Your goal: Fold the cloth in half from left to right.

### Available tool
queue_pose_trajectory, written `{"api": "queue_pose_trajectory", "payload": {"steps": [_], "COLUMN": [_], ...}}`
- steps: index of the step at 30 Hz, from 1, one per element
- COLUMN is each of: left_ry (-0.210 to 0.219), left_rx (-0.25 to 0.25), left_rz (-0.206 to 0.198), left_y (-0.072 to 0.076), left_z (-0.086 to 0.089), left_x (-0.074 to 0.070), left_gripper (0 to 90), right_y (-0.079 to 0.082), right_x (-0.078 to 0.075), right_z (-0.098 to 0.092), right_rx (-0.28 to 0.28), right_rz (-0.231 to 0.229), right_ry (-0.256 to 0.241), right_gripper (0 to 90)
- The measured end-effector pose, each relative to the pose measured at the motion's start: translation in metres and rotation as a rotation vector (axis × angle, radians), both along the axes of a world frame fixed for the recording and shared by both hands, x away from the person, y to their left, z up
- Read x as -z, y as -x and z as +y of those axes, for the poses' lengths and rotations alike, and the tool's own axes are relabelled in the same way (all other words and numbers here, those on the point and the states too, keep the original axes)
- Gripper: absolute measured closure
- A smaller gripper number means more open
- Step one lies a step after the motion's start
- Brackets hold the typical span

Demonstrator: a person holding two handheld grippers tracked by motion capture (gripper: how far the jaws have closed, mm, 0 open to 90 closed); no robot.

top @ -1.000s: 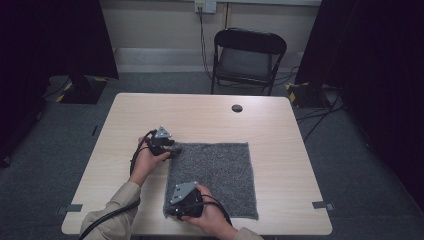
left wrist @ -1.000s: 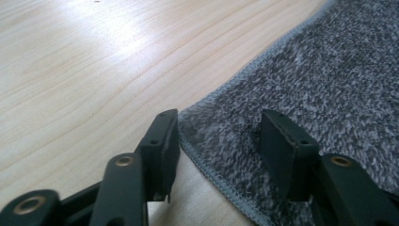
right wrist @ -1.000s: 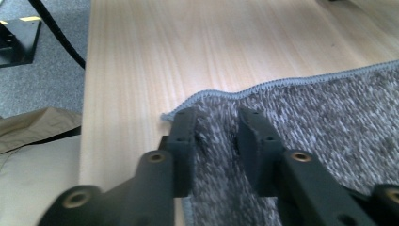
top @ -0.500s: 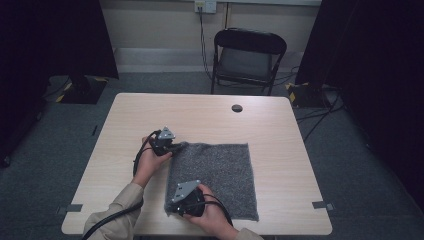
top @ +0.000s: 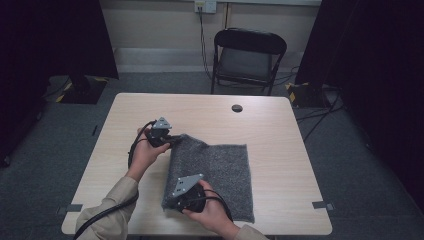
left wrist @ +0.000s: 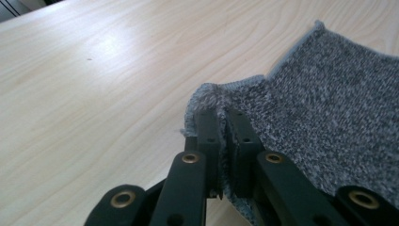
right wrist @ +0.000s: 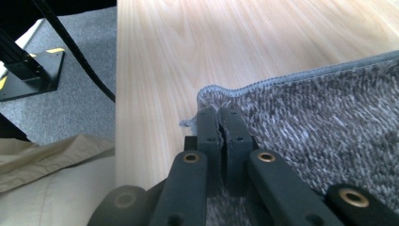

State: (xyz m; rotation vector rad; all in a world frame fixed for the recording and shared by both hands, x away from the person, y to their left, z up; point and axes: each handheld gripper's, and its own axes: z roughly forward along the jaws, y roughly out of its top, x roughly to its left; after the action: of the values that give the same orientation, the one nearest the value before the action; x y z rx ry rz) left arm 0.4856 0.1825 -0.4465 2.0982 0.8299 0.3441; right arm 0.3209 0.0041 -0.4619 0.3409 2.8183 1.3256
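A grey knitted cloth (top: 220,170) lies on the light wooden table (top: 280,125), its left edge raised off the surface. My left gripper (top: 176,141) is shut on the cloth's far left corner (left wrist: 211,94), the fabric pinched between its black jaws. At the near left corner (right wrist: 211,96) my right gripper (top: 176,204) is also shut on the cloth. The rest of the cloth (left wrist: 339,108) stays flat on the table, seen as well in the right gripper view (right wrist: 324,122).
A small black round disc (top: 237,108) sits near the table's far edge. A black folding chair (top: 247,55) stands behind the table. Cables trail from both grippers over the near left edge. A beige sleeve (right wrist: 42,155) lies below the table edge.
Both grippers have lifted the cloth's left edge and carried it a little to the right, so the left side now bunches upward.
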Motion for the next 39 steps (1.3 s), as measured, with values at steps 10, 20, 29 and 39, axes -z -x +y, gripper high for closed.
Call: {"api": "queue_pose_trajectory", "payload": {"steps": [10,20,29,39], "left_ry": [-0.012,-0.008,-0.025,-0.025], "left_rx": [-0.011,0.001,-0.005,0.012], "left_rz": [-0.010,-0.014,-0.003,-0.001], "left_y": [0.002,0.007,0.009,0.009], "left_z": [0.018,0.036,0.052,0.054], "left_x": [-0.020,-0.040,-0.050,-0.065], "left_gripper": [85.6,85.6,86.1,86.6], "right_y": [0.000,0.001,0.002,0.001], "right_x": [-0.014,-0.025,-0.033,-0.040], "right_z": [0.012,0.027,0.041,0.044], "right_rx": [-0.022,-0.038,-0.059,-0.070], "right_rz": [-0.001,0.003,0.002,0.005], "right_ry": [-0.036,-0.088,-0.109,-0.140], "right_gripper": [88.4,88.4,88.3,88.3]}}
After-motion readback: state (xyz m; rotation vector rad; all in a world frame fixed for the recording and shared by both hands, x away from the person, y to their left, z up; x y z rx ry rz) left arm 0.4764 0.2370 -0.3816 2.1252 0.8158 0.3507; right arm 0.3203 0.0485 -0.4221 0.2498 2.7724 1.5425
